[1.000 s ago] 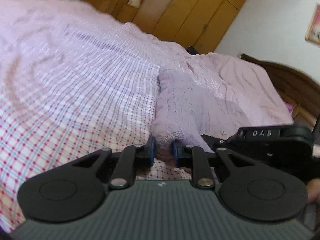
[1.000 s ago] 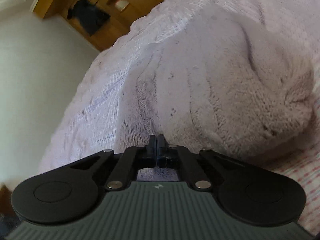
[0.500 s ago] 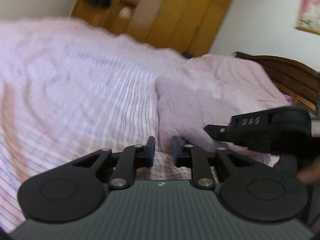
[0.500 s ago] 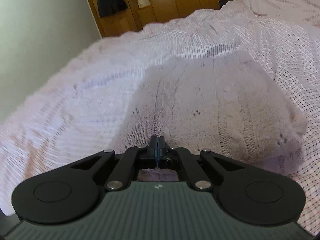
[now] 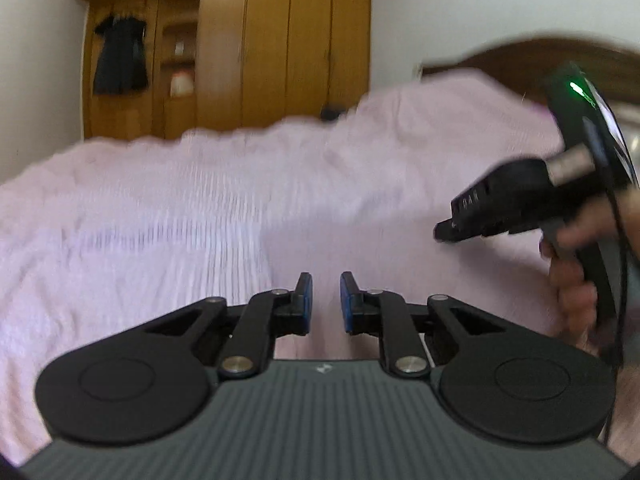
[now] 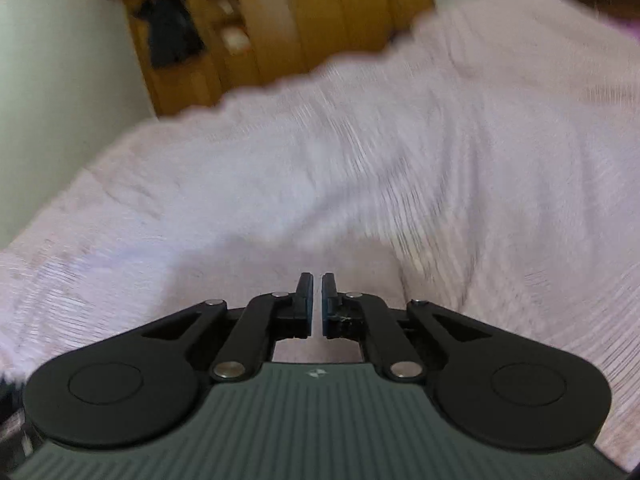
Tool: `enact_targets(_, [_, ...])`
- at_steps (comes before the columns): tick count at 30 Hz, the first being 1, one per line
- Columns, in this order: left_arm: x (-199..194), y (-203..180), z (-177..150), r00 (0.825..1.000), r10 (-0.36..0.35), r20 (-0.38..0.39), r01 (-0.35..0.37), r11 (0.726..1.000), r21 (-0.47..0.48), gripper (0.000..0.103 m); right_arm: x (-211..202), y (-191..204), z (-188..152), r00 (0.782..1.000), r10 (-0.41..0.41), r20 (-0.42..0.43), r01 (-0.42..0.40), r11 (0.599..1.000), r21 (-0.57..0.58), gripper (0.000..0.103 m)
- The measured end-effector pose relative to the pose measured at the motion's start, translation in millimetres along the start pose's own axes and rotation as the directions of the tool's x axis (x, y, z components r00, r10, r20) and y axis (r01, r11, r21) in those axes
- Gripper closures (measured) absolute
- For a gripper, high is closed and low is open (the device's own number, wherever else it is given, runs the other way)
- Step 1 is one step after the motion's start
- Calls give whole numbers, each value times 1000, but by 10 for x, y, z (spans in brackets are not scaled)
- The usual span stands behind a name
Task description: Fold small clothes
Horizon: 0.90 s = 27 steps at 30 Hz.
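**Both grippers hanging free above the lilac knit on the bed**

Nearest in the left wrist view, the left gripper [image 5: 325, 296] is showing its blue-padded jaws parted by a clear gap, with nothing between them. Nearest in the right wrist view, the right gripper [image 6: 315, 296] is holding its jaws only a narrow slit apart, also gripping nothing. Just beyond both sets of jaws, the small lilac knitted garment [image 5: 400, 264] is lying on the pink checked bedspread [image 5: 140, 220]; motion blur is smearing its outline, so its fold cannot be told. To the right in the left wrist view, the right gripper's black body is hanging above the garment, gripped by the person's right hand [image 5: 576, 276]. At the far side, the brown wooden wardrobe [image 5: 272, 40] is standing against the wall, with a black garment [image 5: 118, 56] hanging on its left part.
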<state>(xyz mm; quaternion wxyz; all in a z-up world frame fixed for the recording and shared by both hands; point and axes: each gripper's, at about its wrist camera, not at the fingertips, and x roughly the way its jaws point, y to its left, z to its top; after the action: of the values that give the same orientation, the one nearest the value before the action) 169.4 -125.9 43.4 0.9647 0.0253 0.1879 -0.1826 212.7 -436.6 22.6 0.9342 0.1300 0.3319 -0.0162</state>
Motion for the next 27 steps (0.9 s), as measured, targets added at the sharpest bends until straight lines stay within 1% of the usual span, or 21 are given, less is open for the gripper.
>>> enact_targets(1, [42,13,-90,1000,-1,-2,1,1000,-11,86,116,-77,-28,1000,22,-2,-22,1000,16,101])
enact_targets(2, [56,25,-129,1000,-5,7,6,1000,-18,86,141,-133,-31,999,46,15,-47,999,24,102])
enact_targets(4, [78,14,-106,1000,-2,6,3,1000,-22,85,142,-207,53,999,53,3,-53,996,65,102])
enact_targets(5, [76,-9,-118,1000,4,4,-4,1000,-13,85,111,-217,39,999,50,8,-51,996,74,102])
enact_targets(7, [64,-50,-136,1000,19,8,-19,1000,11,85,17,-253,-67,997,52,60,-58,993,101,101])
enact_targets(9, [72,-79,-129,1000,24,6,-24,1000,19,85,-102,-233,-290,990,56,130,-75,986,147,101])
enact_targets(12, [50,-19,-140,1000,9,-1,-9,1000,-15,85,-292,-240,-452,985,40,168,-75,975,209,99])
enact_targets(13, [67,37,-154,1000,3,1,-3,1000,-29,84,-381,-195,-500,984,37,174,-70,980,187,92])
enact_targets(14, [60,65,-167,1000,-2,3,2,999,-45,83,-457,-133,-530,983,34,182,-58,990,131,77])
enact_targets(15, [66,95,-177,1000,-7,2,8,998,-65,81,-546,-45,-580,979,33,200,-41,998,41,64])
enact_targets(16, [59,131,-181,1000,-12,-2,12,996,-92,77,-625,43,-631,978,13,208,-6,999,-32,28])
enact_targets(17, [66,167,-181,1000,-12,-6,12,993,-116,70,-674,138,-692,977,-36,209,56,994,-91,2])
enact_targets(18, [72,210,-185,1000,-10,-10,8,989,-145,65,-724,230,-762,969,-99,226,132,982,-135,0])
enact_targets(20, [86,331,-197,1000,-7,-21,2,975,-223,38,-823,325,-845,950,-158,270,213,959,-187,0])
enact_targets(21, [91,423,-200,999,-12,-32,3,958,-286,31,-868,337,-853,940,-185,287,244,951,-189,0])
enact_targets(22, [97,523,-195,998,-30,-51,10,936,-353,22,-889,317,-825,933,-213,290,271,947,-175,0])
enact_targets(23, [87,675,-178,994,-74,-75,33,892,-450,19,-874,261,-785,935,-230,270,277,950,-147,0])
enact_targets(24, [42,842,-183,991,-117,-62,62,823,-564,19,-853,146,-739,949,-216,228,243,966,-93,0])
enact_targets(25, [-12,977,-221,990,-142,-14,98,746,-658,18,-819,24,-732,971,-164,175,172,985,-30,0])
enact_targets(26, [-10,1075,-263,985,-171,25,137,690,-711,17,-748,-123,-710,994,-51,99,45,997,63,2])
enact_targets(27, [77,1132,-281,976,-217,1,147,662,-735,17,-666,-227,-698,996,76,38,-81,985,152,5])
